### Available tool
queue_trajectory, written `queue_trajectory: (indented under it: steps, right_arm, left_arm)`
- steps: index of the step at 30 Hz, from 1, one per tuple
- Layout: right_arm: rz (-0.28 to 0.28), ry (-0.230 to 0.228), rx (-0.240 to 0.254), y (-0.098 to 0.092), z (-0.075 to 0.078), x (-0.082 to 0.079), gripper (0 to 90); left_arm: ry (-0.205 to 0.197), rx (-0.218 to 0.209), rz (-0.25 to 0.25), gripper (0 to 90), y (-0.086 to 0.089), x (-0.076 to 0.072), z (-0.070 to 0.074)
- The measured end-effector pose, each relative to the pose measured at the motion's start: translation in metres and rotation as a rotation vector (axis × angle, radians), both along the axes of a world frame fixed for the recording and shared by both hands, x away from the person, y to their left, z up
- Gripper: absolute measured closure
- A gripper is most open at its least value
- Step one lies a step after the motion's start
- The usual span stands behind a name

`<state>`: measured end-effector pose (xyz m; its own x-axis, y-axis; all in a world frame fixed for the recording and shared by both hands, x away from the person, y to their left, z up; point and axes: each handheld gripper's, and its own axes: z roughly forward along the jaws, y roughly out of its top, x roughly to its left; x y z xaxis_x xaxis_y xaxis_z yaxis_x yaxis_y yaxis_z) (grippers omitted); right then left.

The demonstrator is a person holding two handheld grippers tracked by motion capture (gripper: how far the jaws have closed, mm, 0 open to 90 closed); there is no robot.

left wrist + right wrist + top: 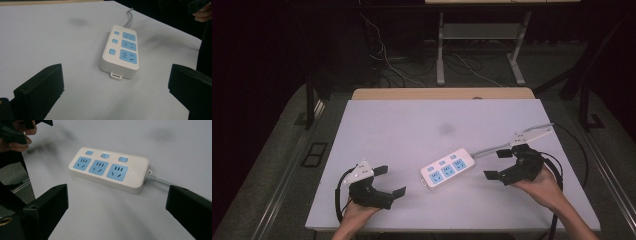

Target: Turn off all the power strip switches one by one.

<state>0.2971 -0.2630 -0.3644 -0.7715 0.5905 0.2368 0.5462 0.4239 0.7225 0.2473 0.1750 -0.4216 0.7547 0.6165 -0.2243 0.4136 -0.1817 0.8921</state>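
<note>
- We hold both grippers with jaws spread wide and empty; the left gripper [384, 181] and the right gripper [501, 164] flank the power strip [448, 169], touching nothing.
- The power strip [121, 50] lies flat on the table [402, 130], straight ahead of the left jaws, its long axis running away from them, cable [129, 17] at the far end.
- Ahead of the right jaws the power strip [108, 168] lies crosswise, cable [160, 180] leading toward the right-hand jaw.
- We judge the right gripper slightly nearer.
- No brand or writing is readable; we see three blue sockets, three blue buttons.
</note>
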Motion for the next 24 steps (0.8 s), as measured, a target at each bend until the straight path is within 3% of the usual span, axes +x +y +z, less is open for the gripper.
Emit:
queue_trajectory:
  steps: [13, 24]
  right_arm:
    - [0.043, -0.003, -0.044, 0.021, 0.012, 0.02, 3.9]
    - [0.07, 0.014, -0.083, 0.033, 0.01, 0.033, 3.9]
  left_arm:
    - [-0.001, 0.003, -0.002, 0.0, 0.0, 0.0, 0.0]
    - [-0.001, 0.005, -0.004, 0.0, 0.001, 0.0, 0.0]
